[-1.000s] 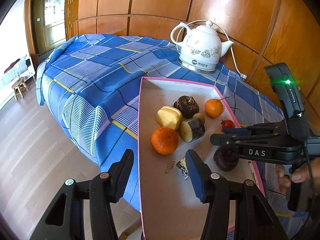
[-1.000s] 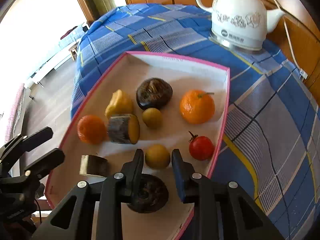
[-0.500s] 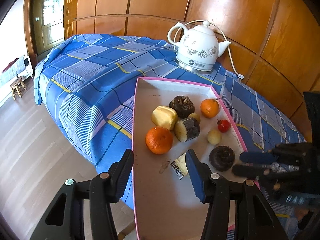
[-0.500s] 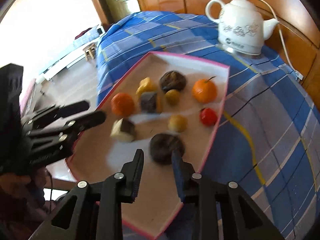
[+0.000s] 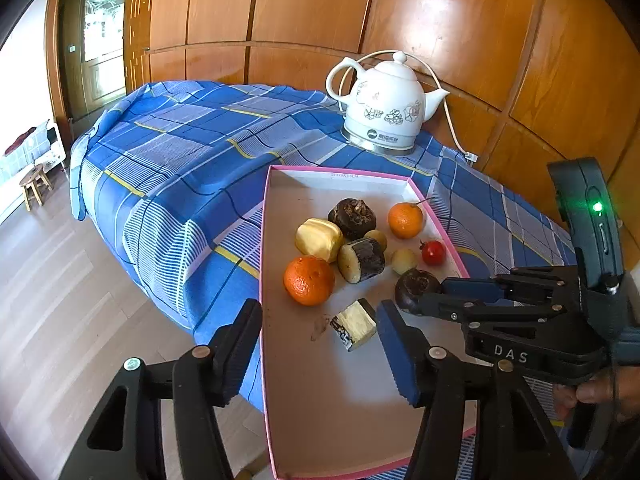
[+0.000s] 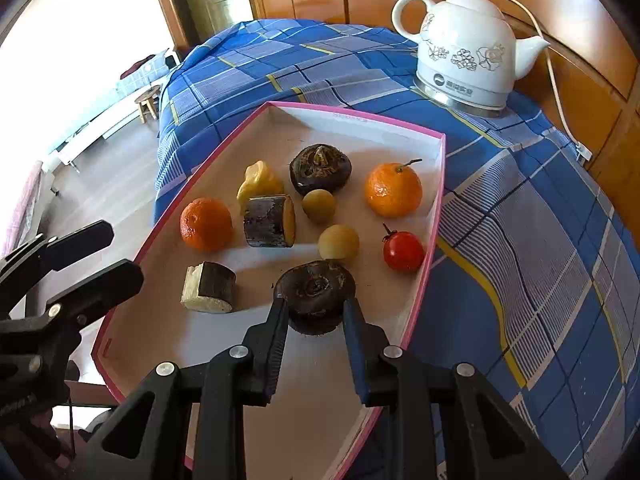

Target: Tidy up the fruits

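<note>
A pink-rimmed box lid on the blue plaid table holds several fruits and cut pieces. My right gripper has its fingers on both sides of a dark brown water chestnut, touching it; the chestnut also shows in the left wrist view. My left gripper is open and empty, with a cut dark-skinned piece just ahead between its fingers. Two oranges, a red tomato and a yellow fruit lie further in.
A white ceramic kettle with a cord stands at the table's back. Wooden wall panels rise behind it. The table's left edge drops to a wood floor with a small stool.
My right gripper has come back down into the lid and closed around the dark water chestnut. The left gripper has barely moved and stays open.
</note>
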`<state>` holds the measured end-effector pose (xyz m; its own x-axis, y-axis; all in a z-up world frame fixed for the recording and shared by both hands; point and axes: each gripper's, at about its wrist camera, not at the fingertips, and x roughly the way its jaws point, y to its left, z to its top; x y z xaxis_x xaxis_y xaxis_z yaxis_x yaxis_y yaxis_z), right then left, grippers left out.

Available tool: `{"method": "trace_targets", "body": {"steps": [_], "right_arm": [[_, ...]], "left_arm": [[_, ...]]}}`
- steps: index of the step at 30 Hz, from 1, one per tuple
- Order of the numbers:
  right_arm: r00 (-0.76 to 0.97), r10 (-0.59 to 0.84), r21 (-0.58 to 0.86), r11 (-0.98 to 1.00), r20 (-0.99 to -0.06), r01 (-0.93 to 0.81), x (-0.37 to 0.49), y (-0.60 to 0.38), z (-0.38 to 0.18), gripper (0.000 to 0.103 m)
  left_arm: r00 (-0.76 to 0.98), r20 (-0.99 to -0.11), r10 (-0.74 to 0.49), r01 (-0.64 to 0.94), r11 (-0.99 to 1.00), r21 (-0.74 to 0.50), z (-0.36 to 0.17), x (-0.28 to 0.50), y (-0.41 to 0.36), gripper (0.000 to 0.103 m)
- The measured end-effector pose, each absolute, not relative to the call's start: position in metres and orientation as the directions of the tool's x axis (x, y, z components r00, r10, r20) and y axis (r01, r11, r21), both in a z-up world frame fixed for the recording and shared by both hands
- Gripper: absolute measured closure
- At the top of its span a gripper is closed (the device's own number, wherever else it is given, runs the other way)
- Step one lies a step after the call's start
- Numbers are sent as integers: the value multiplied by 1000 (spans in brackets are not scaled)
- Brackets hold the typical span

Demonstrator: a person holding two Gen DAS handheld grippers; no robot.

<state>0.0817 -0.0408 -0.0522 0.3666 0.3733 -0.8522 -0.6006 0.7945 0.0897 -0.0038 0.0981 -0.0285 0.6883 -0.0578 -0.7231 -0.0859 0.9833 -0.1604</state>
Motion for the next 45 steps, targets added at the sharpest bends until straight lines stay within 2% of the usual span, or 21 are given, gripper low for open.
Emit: {"method": "trace_targets", "body": {"steps": [21,27,32,41,45], "right_arm": [[479,358,66,849,-801,-524,40,-60,-36,74],[527,330,70,889,-783,-453,26,-73,-34,72],[587,279,47,924,-760,-378,14,-89,-31,69],[649,215,26,957,-730,-288,1,-107,-29,67],[662,205,20,961,-721,-277,-2,-108,-28,67]], "left_arm": [[711,-700,-70,-43,989,-142,-22,-19,80,41],[721,-690,-59,-47,990,-133,-21,-22,74,34],[730,-682,-38,-55,992,-115,-21,-23,67,19],[746,-666,-16,-64,993,-97,-20,-28,61,0],[755,-656,-7,-69,994,-89,-18,-30,61,0]]}}
